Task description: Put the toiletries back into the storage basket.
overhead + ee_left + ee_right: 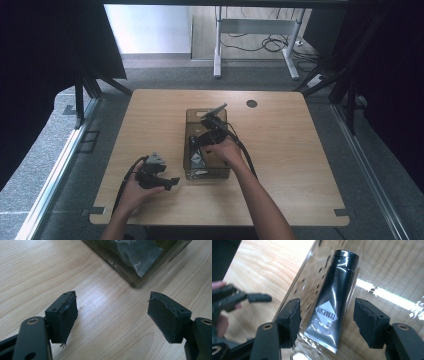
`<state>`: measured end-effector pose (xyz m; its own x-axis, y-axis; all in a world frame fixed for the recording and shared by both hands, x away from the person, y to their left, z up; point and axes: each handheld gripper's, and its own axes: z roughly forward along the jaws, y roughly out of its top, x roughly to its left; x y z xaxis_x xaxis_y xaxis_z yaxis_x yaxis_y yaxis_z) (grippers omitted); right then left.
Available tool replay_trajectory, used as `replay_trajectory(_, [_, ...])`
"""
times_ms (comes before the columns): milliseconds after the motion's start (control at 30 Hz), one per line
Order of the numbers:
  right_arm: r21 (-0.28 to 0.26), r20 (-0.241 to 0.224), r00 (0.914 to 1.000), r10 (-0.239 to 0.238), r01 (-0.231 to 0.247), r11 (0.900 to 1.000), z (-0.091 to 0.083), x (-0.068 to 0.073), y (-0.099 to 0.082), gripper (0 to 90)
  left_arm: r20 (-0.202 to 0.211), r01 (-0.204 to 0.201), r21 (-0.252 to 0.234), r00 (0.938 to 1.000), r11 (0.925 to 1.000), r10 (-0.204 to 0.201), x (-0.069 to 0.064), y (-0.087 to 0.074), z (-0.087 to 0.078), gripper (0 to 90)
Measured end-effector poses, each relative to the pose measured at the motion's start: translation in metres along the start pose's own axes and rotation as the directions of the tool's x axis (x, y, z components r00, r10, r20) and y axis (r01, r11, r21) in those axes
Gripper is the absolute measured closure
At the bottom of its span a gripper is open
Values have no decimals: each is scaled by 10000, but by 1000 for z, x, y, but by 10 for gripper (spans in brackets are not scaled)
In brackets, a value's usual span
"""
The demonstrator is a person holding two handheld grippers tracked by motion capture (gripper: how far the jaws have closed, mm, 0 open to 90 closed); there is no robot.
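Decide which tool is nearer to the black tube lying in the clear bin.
Right. The right tool hangs open directly over the black tube inside the clear bin; the left tool sits open on the table, outside the bin's near corner.

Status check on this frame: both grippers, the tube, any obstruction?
Left gripper open, over bare table. Right gripper open above black tube. Tube lies in clear bin, not gripped. Nothing in the way.
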<state>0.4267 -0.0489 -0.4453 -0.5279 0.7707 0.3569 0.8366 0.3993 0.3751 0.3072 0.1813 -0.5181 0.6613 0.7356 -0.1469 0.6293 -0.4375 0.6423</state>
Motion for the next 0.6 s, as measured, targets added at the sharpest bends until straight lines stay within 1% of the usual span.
replay_trajectory(67, [-161,-34,9991,-412,411,9990,-7,1,-5,387,-37,3,-28,10000,10000,-3,0,0,-1,243])
replay_trajectory(100, [-296,-93,9975,-705,702,9971,-12,1,-9,387,-86,1,-56,10000,10000,-1,0,-1,-2,243])
replay_trajectory(133, [-463,-109,9947,-1020,1014,9938,-17,1,-14,388,-112,17,-62,9999,10000,-18,-1,-1,-2,243])
replay_trajectory(167, [-587,-9,9914,-1312,1309,9897,-21,1,-17,388,-120,-10,-34,9999,10000,10,-1,-2,-1,243])
replay_trajectory(300, [-1130,217,9791,-2023,2034,9725,-38,-6,-34,386,-238,11,45,9997,10000,-10,-3,-5,-2,243])
replay_trajectory(433, [-1677,386,9697,-2410,2441,9551,-54,-16,-52,380,-376,92,-14,9992,10000,-92,-4,-7,-6,243])
replay_trajectory(500, [-2129,347,9659,-2567,2582,9423,-65,-24,-65,380,-465,109,-65,9989,9999,-112,-4,-8,-8,244])
replay_trajectory(567, [-2498,479,9628,-2658,2692,9301,-76,-30,-78,380,-548,173,-162,9983,9997,-182,-5,-9,-10,244])
replay_trajectory(600, [-2634,566,9600,-2741,2792,9234,-81,-34,-85,380,-598,225,-211,9979,9995,-237,-5,-9,-10,244])
